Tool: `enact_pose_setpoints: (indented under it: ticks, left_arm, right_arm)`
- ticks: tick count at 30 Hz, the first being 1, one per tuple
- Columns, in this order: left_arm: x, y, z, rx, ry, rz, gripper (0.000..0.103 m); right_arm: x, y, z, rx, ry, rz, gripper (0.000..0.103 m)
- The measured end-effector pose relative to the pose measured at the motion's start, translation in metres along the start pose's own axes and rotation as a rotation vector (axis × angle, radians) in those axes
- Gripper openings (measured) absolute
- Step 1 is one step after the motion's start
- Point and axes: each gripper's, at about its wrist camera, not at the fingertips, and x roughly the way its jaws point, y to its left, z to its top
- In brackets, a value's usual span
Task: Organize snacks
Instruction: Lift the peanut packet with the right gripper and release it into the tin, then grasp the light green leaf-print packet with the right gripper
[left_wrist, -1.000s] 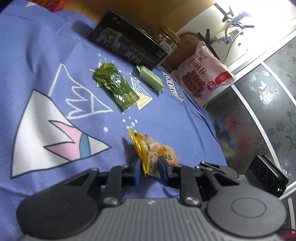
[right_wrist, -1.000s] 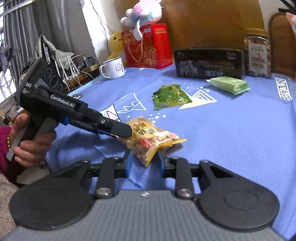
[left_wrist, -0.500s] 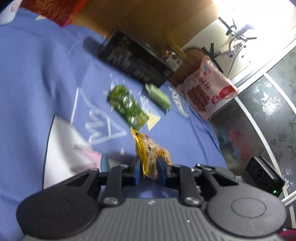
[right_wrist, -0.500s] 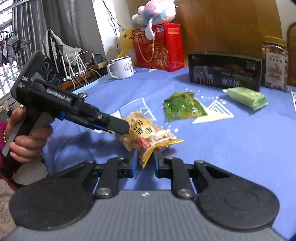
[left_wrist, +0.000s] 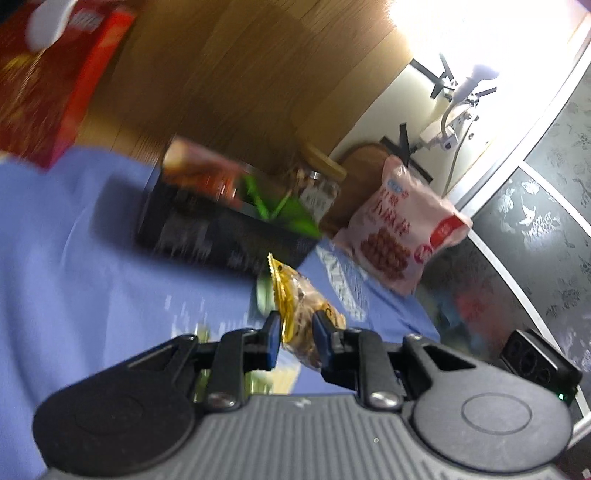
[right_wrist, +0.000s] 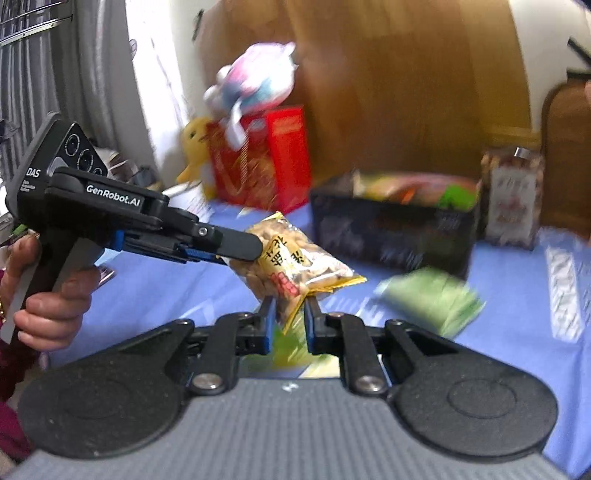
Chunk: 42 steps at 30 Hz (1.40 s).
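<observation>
Peanut packet (right_wrist: 295, 264) hangs in the air between us, pinched at both ends and lifted clear of the blue cloth (right_wrist: 147, 288). Our left gripper (left_wrist: 294, 330) has its fingers clamped on one end of the bag, and our right gripper (right_wrist: 287, 317) has its fingers closed on the yellow crimped corner at the near end. Beyond it, on the far side of the cloth, stands the dark box (right_wrist: 391, 229), already holding other packets (their colours are smeared by motion blur, so we cannot name them). A green packet (right_wrist: 432, 299) lies on the cloth to the right, near the box.

We judge the step in hand to be carrying the bag to that box. To do it well we should move both grippers together at one pace, so the thin film is neither stretched nor torn at the crimp. We should bring the bag above the box's open top before lowering, then let go with one side first so it settles flat among the others.
</observation>
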Motion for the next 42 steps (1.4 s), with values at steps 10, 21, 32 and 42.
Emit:
enact_pose_setpoints:
  ticks: [10, 21, 32, 42]
  left_arm:
    - [0.081, 0.003, 0.084, 0.076, -0.056, 0.077, 0.022]
    - [0.095, 0.004, 0.069, 0.14, -0.105, 0.202, 0.027]
    - [0.043, 0.007, -0.012, 0.032, -0.006, 0.103, 0.029]
    - [0.024, 0.016, -0.056, -0.062, 0.062, 0.106, 0.029]
  right_arm:
    - [0.053, -0.07, 0.06, -0.025, -0.092, -0.145, 0.019]
    - [0.038, -0.11, 0.045, 0.1, -0.15, -0.228, 0.035]
    - [0.026, -0.107, 0.003, 0.214, -0.002, -0.201, 0.058]
    - [0.036, -0.081, -0.005, 0.017, 0.114, -0.209, 0.055]
